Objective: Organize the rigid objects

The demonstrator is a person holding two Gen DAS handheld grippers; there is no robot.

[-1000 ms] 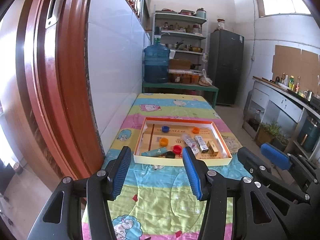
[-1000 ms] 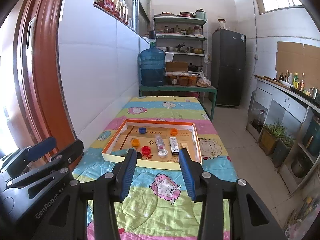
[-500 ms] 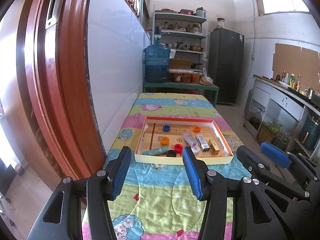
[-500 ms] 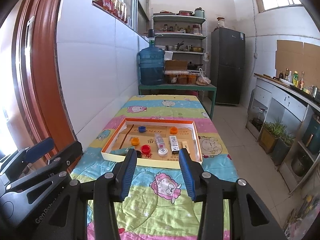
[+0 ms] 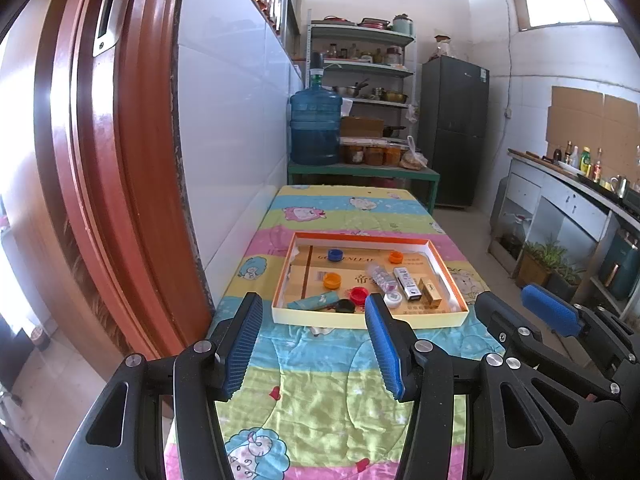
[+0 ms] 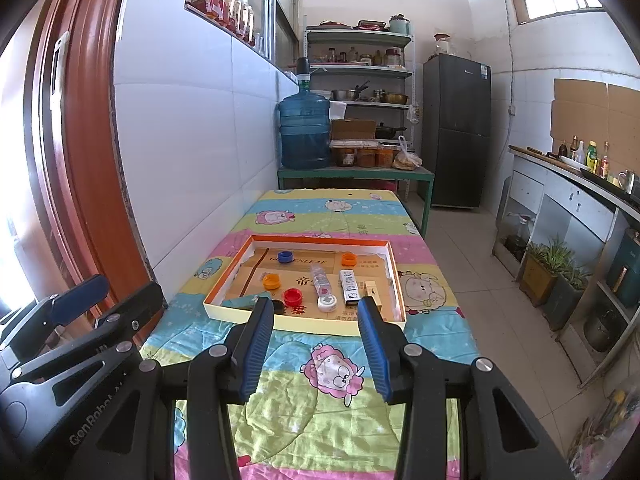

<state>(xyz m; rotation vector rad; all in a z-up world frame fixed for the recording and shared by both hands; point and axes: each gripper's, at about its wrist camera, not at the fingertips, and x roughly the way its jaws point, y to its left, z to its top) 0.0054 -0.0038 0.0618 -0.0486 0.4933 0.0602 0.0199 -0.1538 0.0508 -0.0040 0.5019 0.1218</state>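
Though jaws agape, tray (image 5: 362, 321) well beyond.

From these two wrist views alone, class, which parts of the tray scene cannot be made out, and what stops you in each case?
- Black cap, right wrist view: partly hidden by a gripper finger.
- Teal tube, right wrist view: near end cut off by the tray wall.
- Print on the white box, left wrist view: too small to read.
- Tray floor by the gold box: hidden behind the near wall.
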